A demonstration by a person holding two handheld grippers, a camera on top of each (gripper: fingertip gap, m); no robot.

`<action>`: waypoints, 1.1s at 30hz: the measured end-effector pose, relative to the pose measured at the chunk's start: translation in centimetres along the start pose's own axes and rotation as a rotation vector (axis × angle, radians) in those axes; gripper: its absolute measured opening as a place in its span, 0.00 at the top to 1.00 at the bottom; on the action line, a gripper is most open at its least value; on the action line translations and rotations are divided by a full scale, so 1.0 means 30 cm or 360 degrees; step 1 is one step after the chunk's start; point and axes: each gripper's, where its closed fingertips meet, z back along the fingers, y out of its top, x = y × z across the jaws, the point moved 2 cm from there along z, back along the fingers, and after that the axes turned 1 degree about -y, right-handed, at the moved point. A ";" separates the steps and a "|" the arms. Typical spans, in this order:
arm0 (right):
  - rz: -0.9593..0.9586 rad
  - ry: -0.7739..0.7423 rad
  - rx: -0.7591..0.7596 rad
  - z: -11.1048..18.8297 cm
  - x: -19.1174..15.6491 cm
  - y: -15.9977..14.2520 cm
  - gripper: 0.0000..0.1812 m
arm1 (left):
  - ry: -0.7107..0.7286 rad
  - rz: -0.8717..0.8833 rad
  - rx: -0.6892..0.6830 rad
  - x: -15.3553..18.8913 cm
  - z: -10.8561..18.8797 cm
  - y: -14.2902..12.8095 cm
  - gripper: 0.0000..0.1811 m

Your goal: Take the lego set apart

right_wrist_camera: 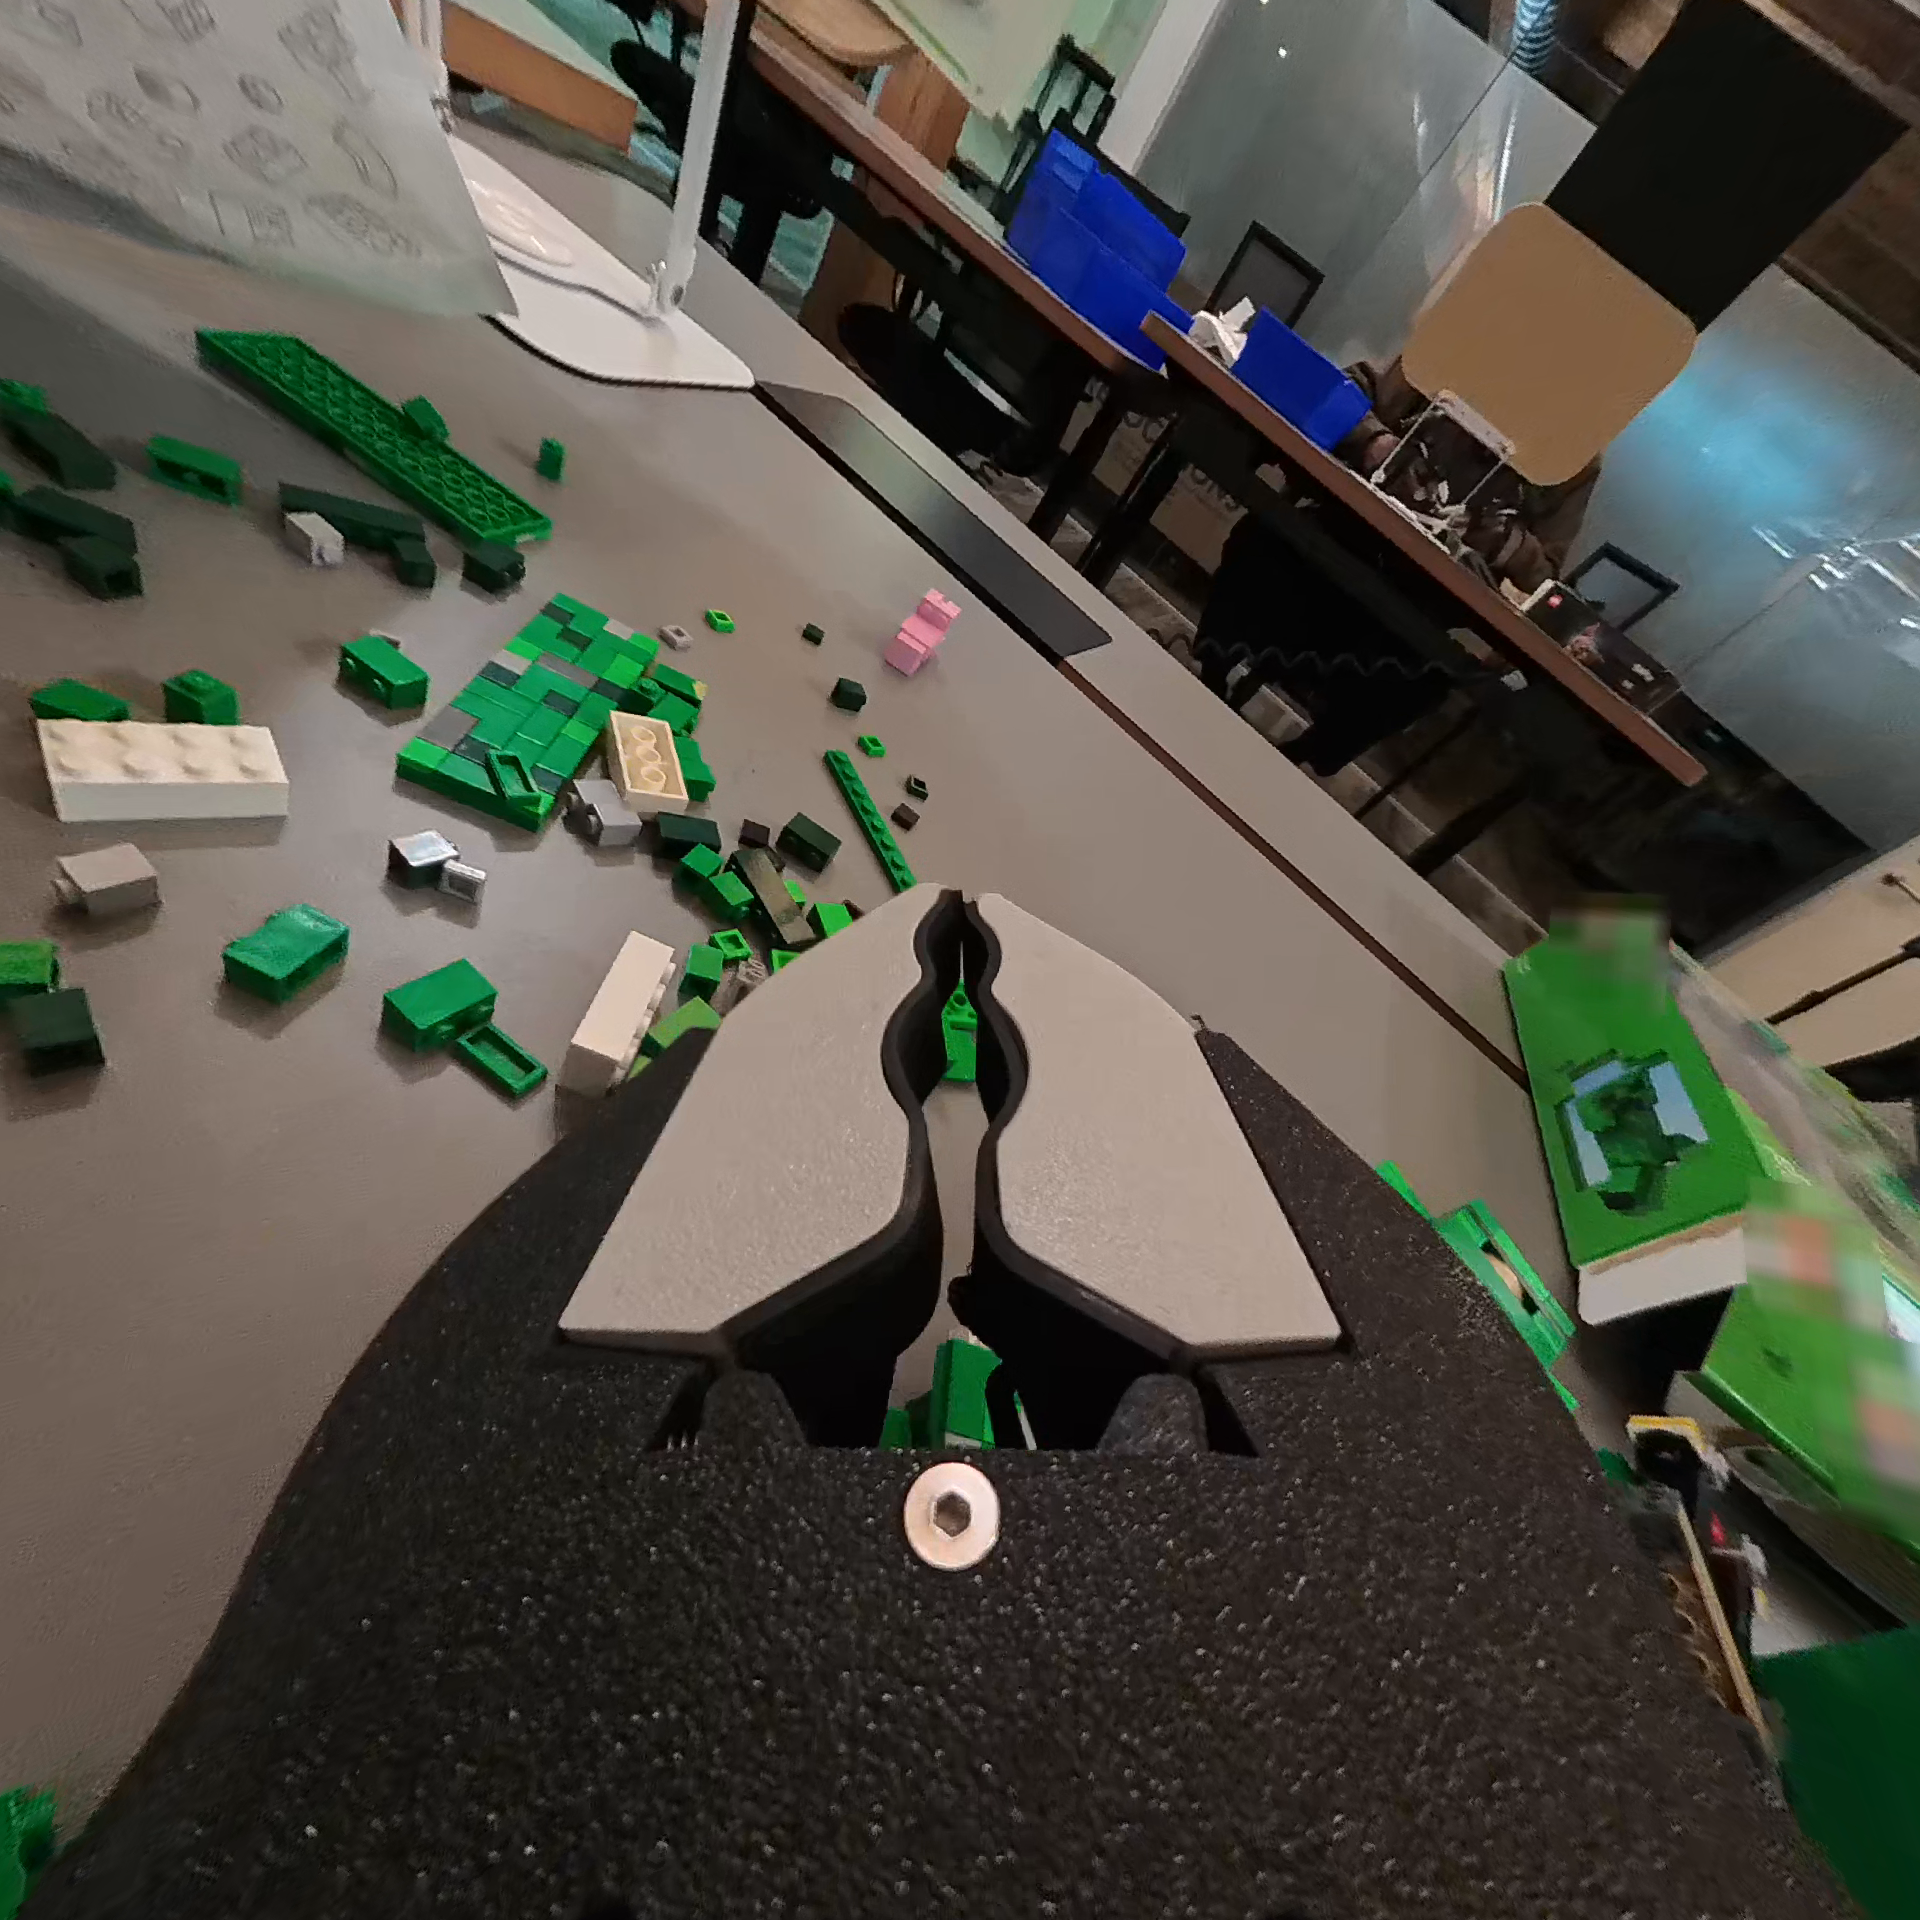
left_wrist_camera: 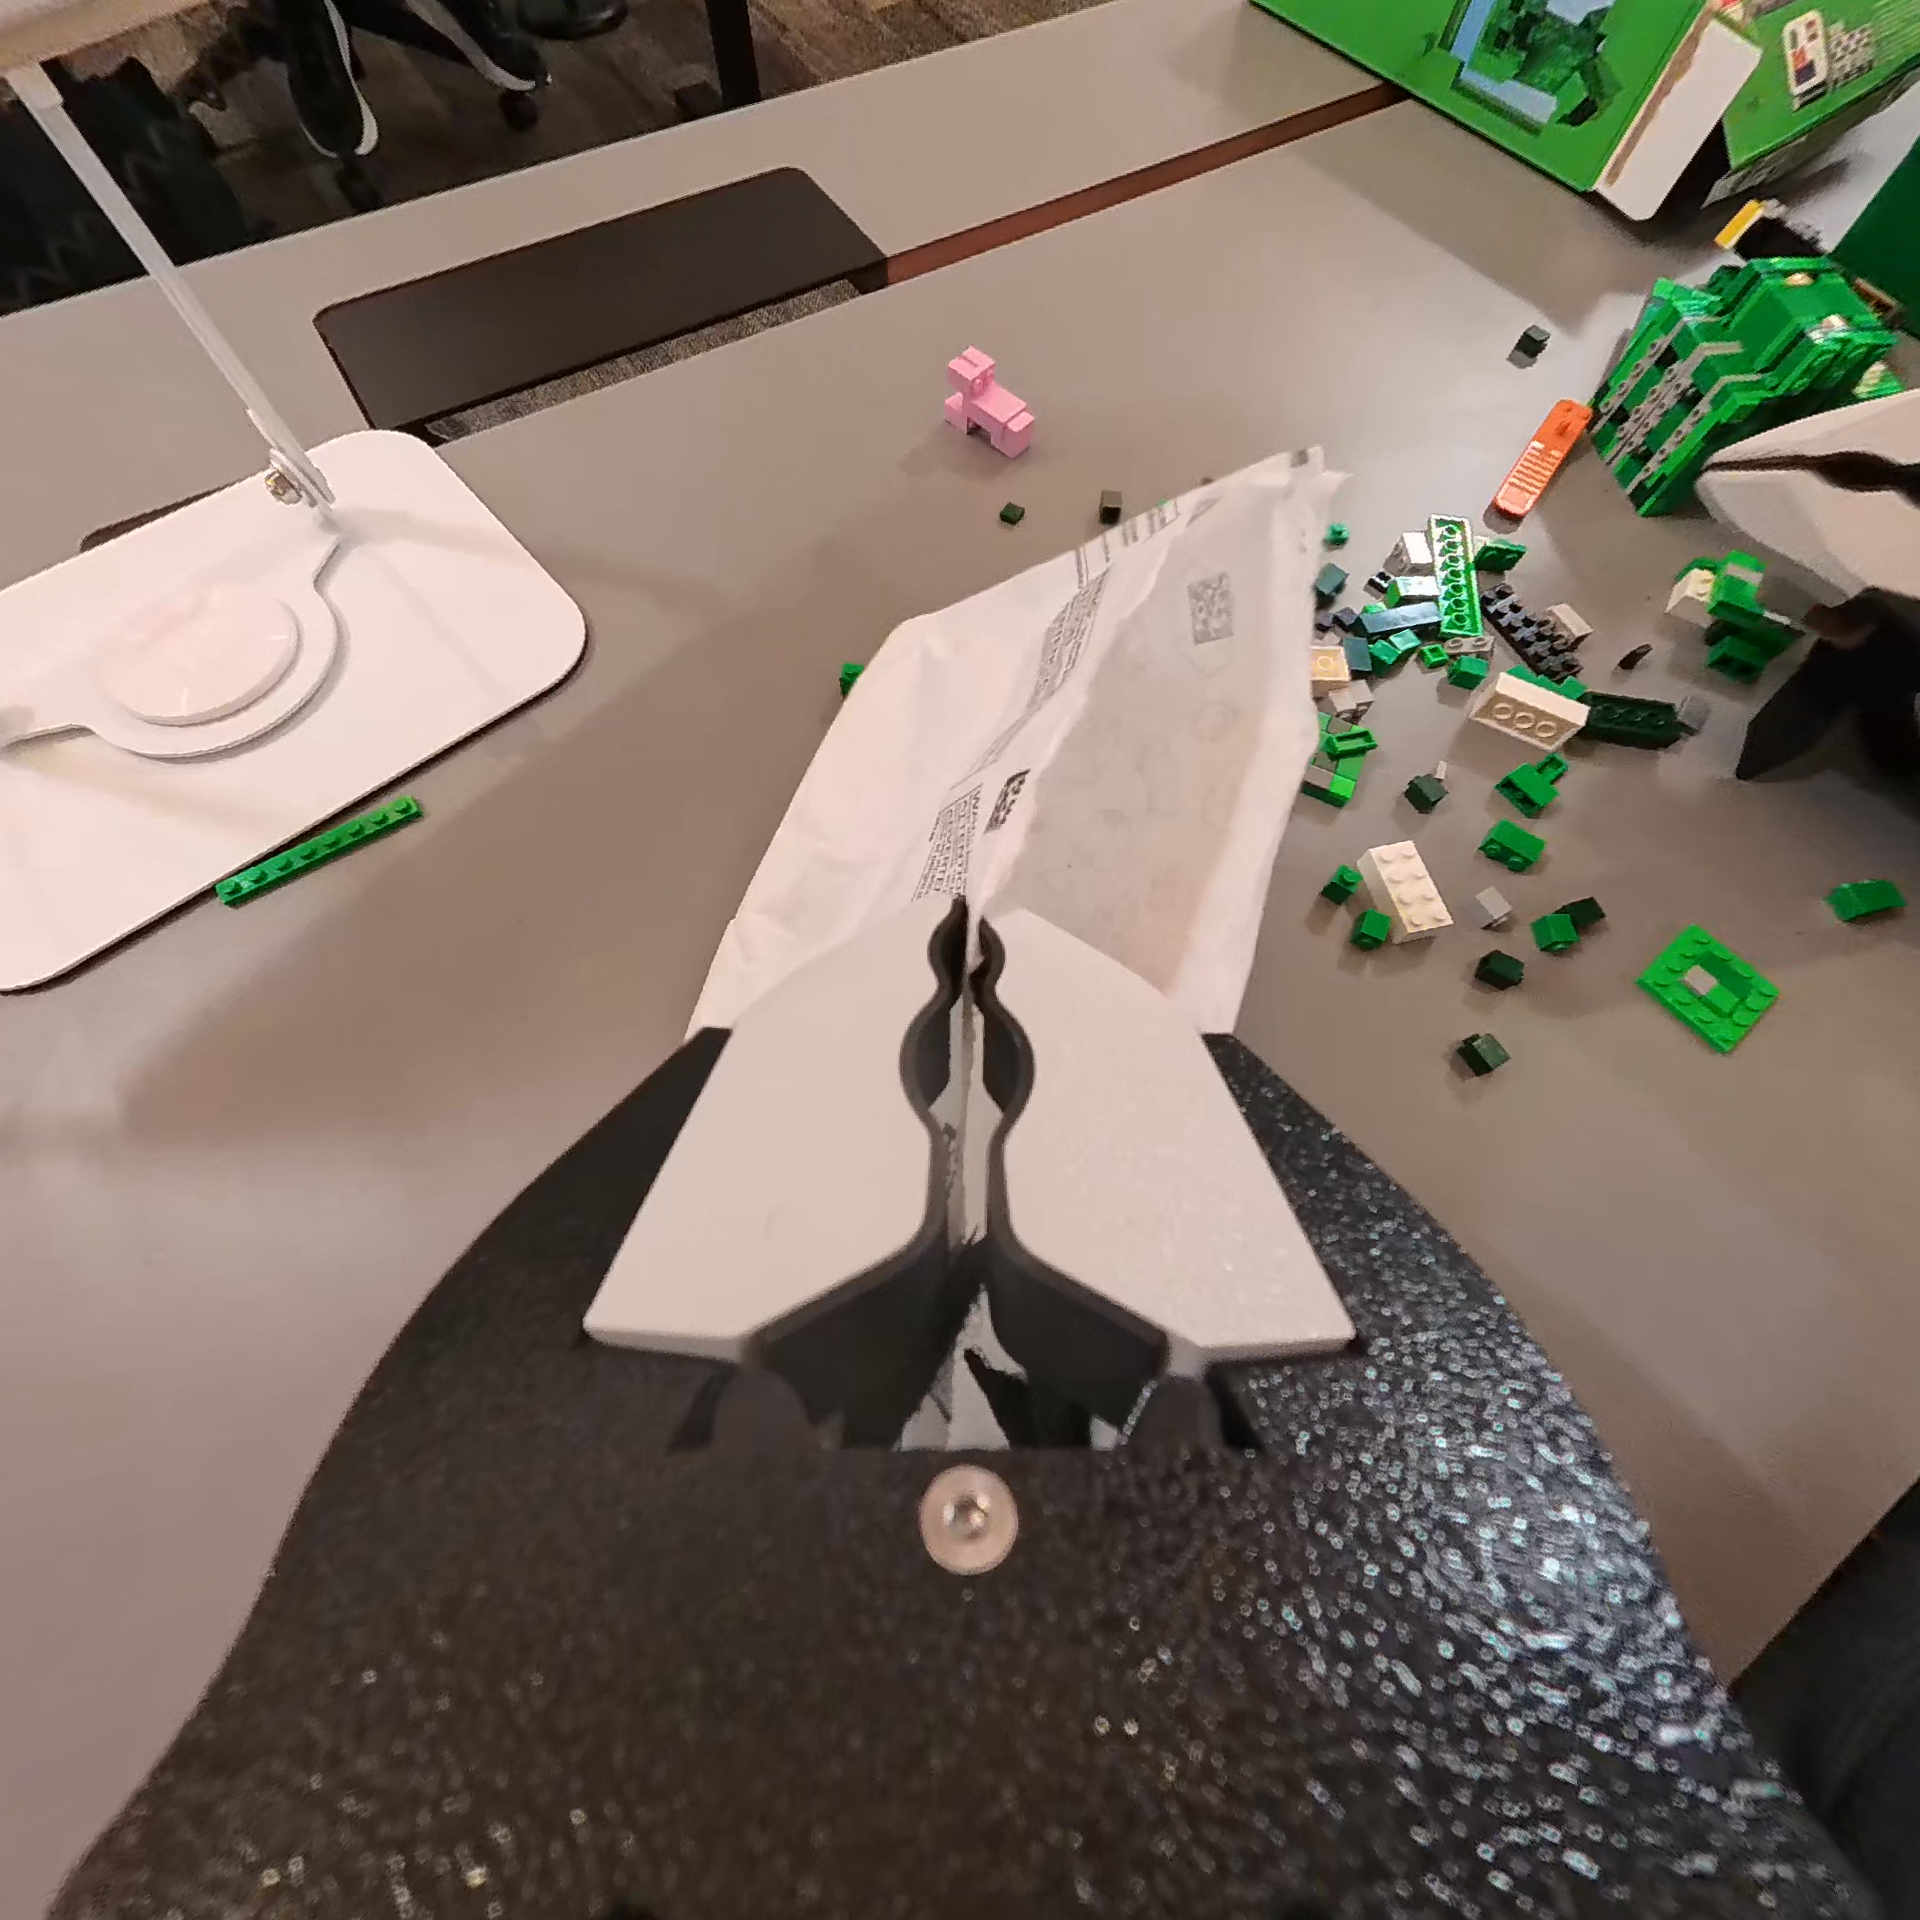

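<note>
My left gripper [left_wrist_camera: 964, 920] is shut on the near end of a white printed paper bag [left_wrist_camera: 1091, 727], which runs forward over the grey table [left_wrist_camera: 623, 1039]. Loose green, white and dark lego pieces [left_wrist_camera: 1455, 727] lie to its right. A partly built green lego model [left_wrist_camera: 1745, 374] stands at the far right, with the right gripper's grey fingers [left_wrist_camera: 1849, 488] in front of it, by a small green and white figure [left_wrist_camera: 1730, 613]. In the right wrist view my right gripper [right_wrist_camera: 961, 914] is shut above scattered pieces; green bricks [right_wrist_camera: 961, 1029] show below the jaws. A green tiled plate [right_wrist_camera: 540, 717] lies ahead to the left.
A pink lego pig [left_wrist_camera: 982, 405] stands alone mid-table. An orange brick separator [left_wrist_camera: 1543, 457] lies by the model. A white lamp base [left_wrist_camera: 208, 675] sits at the left with a long green plate [left_wrist_camera: 317, 852] on its edge. Green set boxes [left_wrist_camera: 1558, 83] sit at the far right. The gap from one gripper's tips to the other's is roughly 30 cm. My right gripper is the nearer one to the green tiled plate [right_wrist_camera: 540, 717]: about 15 cm, against 20 cm.
</note>
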 end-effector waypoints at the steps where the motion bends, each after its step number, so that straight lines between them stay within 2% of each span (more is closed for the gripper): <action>1: 0.0001 -0.0007 -0.0023 -0.003 0.001 -0.006 1.00 | -0.0008 0.0001 -0.0003 0.002 0.000 -0.001 1.00; 18: 0.0176 -0.0131 -0.0077 -0.009 0.033 -0.034 1.00 | -0.0091 -0.0008 -0.0005 0.028 -0.017 0.000 1.00; 25: 0.0307 -0.0260 -0.0059 0.006 0.068 -0.030 1.00 | -0.0104 -0.0004 -0.0020 0.031 -0.024 -0.005 1.00; 33: 0.0352 -0.0259 -0.0059 0.006 0.061 -0.025 1.00 | -0.0109 -0.0007 -0.0028 0.034 -0.027 -0.007 1.00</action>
